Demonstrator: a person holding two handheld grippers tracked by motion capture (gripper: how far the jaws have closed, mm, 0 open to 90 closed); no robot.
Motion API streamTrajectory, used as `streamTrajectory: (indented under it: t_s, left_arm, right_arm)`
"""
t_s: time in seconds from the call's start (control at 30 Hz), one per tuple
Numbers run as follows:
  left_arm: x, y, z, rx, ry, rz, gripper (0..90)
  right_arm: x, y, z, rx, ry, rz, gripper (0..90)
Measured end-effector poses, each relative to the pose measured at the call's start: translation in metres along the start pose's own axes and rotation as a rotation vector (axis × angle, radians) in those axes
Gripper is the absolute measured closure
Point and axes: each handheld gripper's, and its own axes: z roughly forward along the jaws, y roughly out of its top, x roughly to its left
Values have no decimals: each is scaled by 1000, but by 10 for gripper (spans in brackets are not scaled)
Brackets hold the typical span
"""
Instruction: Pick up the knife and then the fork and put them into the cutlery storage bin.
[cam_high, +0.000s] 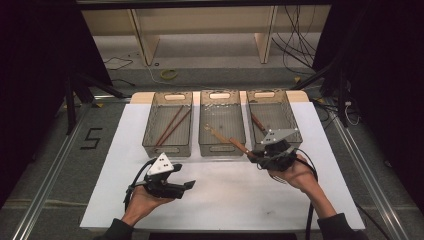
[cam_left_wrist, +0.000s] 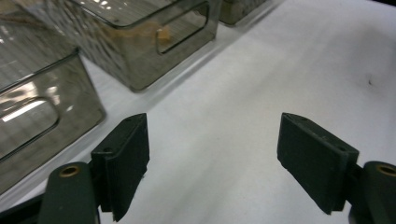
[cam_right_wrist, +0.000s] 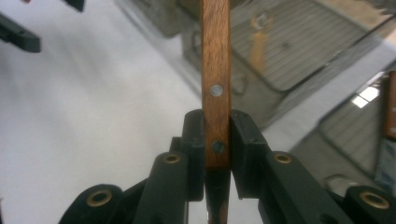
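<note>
My right gripper (cam_high: 259, 157) is shut on a wooden-handled utensil (cam_high: 235, 144) at the near wall of the middle bin (cam_high: 222, 150). The handle slants up and left over that bin. In the right gripper view the brown handle (cam_right_wrist: 215, 70), with two rivets, is clamped between the pads and rises straight ahead. My left gripper (cam_high: 189, 185) hovers low over the white table (cam_high: 225, 200), in front of the left bin (cam_high: 167, 149). Its jaws stand wide apart with nothing between its fingers (cam_left_wrist: 126, 154).
Three translucent grey bins stand in a row at the back of the table. The left bin holds two brown chopsticks (cam_high: 172, 125), and the right bin (cam_high: 272, 95) holds a wooden-handled piece (cam_high: 257, 121). Cables trail from both grippers towards the near edge.
</note>
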Motion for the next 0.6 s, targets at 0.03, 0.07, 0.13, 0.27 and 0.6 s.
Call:
streamTrajectory:
  t_s: [0.03, 0.07, 0.13, 0.27, 0.6]
  left_arm:
    - [2, -1, -2, -4, 3, -10, 240]
    - [3, -3, -3, -11, 4, -24, 237]
    - [6, -5, -6, -19, 12, -34, 231]
    - [9, -10, -8, -25, 20, -51, 216]
    - [12, -16, -11, -27, 26, -62, 204]
  right_arm:
    - [-4, 2, -2, -5, -6, 8, 779]
    - [-8, 4, -3, -15, -13, 17, 779]
    - [-15, 8, -7, -30, -24, 35, 779]
    - [-30, 15, -11, -40, -55, 65, 779]
    - [-70, 30, -12, -37, -138, 138, 778]
